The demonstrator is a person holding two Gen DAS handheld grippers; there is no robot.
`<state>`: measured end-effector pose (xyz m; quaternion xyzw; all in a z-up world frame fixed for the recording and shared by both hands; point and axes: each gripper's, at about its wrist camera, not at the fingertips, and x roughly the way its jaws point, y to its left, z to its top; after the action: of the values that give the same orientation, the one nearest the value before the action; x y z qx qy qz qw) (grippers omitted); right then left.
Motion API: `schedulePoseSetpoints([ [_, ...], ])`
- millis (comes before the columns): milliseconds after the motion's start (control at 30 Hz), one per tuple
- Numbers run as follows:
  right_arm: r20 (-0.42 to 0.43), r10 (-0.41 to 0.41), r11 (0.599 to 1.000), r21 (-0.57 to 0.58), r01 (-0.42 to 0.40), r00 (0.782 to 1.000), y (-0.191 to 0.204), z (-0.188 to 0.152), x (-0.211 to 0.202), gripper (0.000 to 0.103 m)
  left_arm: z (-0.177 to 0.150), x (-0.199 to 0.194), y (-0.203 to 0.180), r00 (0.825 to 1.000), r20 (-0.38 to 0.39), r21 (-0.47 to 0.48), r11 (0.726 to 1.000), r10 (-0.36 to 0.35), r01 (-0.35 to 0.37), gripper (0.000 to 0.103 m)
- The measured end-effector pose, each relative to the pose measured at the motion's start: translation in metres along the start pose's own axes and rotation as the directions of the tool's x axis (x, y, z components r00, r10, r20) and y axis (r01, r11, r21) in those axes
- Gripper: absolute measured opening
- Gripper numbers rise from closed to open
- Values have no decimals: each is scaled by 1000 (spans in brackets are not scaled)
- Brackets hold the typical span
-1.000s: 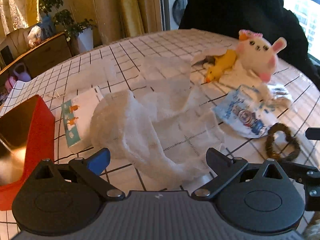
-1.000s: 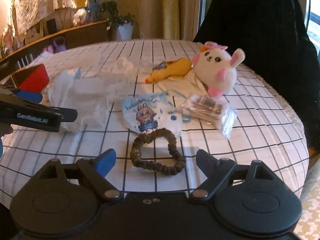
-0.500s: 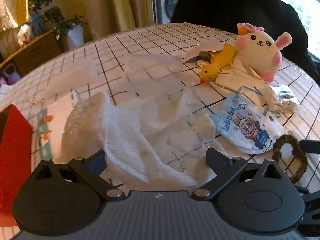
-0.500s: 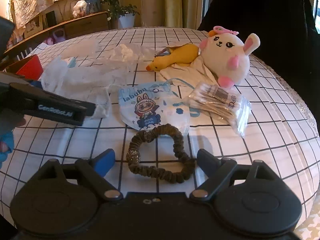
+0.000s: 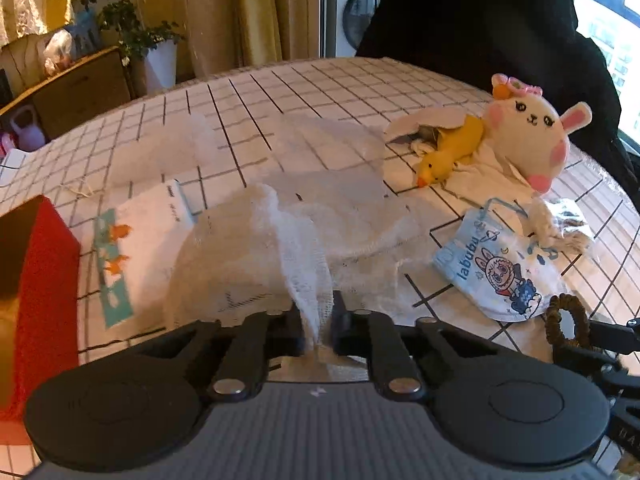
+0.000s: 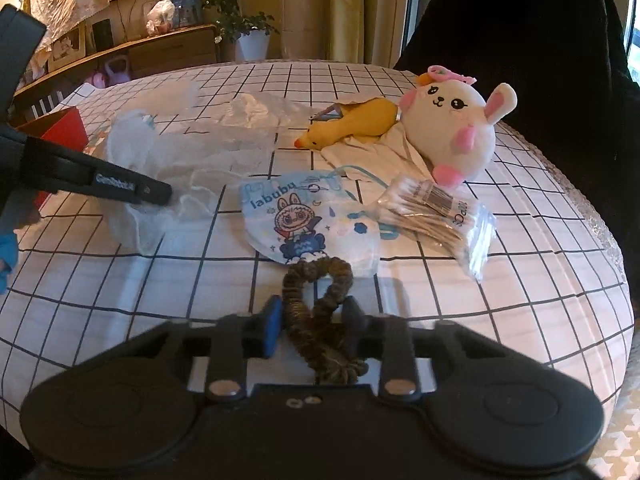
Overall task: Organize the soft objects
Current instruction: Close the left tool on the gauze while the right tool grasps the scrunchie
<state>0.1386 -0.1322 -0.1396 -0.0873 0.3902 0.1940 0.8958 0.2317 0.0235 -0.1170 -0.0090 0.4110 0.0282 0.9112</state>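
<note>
A white gauze cloth (image 5: 280,240) lies crumpled on the checked tablecloth; my left gripper (image 5: 316,316) is shut on its near fold, which bunches up between the fingers. In the right wrist view the same cloth (image 6: 160,152) lies at the left, with a left finger (image 6: 132,190) reaching into it. A brown hair scrunchie (image 6: 304,280) sits between the fingers of my right gripper (image 6: 312,316), whose jaws are closing and squeeze the loop narrow. The scrunchie (image 5: 568,320) also shows at the right edge of the left wrist view.
Behind the scrunchie lie a blue printed face mask (image 6: 296,216), a bag of cotton swabs (image 6: 436,208), a white plush bunny (image 6: 448,132) and a yellow rubber duck (image 6: 352,124). A red box (image 5: 36,280) and a white printed pack (image 5: 136,240) lie left. A person in black stands beyond the table.
The left jaws went from wide open to shut on the gauze after sliding forward over it. The right jaws closed in around the scrunchie, pinching its loop.
</note>
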Motion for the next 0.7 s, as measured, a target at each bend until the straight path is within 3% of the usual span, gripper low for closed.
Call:
schedulePoseSetpoints([
  [33,6,-4,1000,-4,4,1000,1,0,-2,23,0,-4,2,1000,7,0,1000,2,-2,10],
  [267,72,9,1000,-20,-7,997,8,10,-32,22,0,-41,15,998,55,4,1000,4,-5,10],
  [500,138,64,997,-40,-59,988,22,28,-68,22,5,-90,33,990,139,32,999,10,-14,10],
  [700,162,143,988,-84,-131,976,42,44,-95,22,6,-127,57,988,151,52,999,-7,-1,10],
])
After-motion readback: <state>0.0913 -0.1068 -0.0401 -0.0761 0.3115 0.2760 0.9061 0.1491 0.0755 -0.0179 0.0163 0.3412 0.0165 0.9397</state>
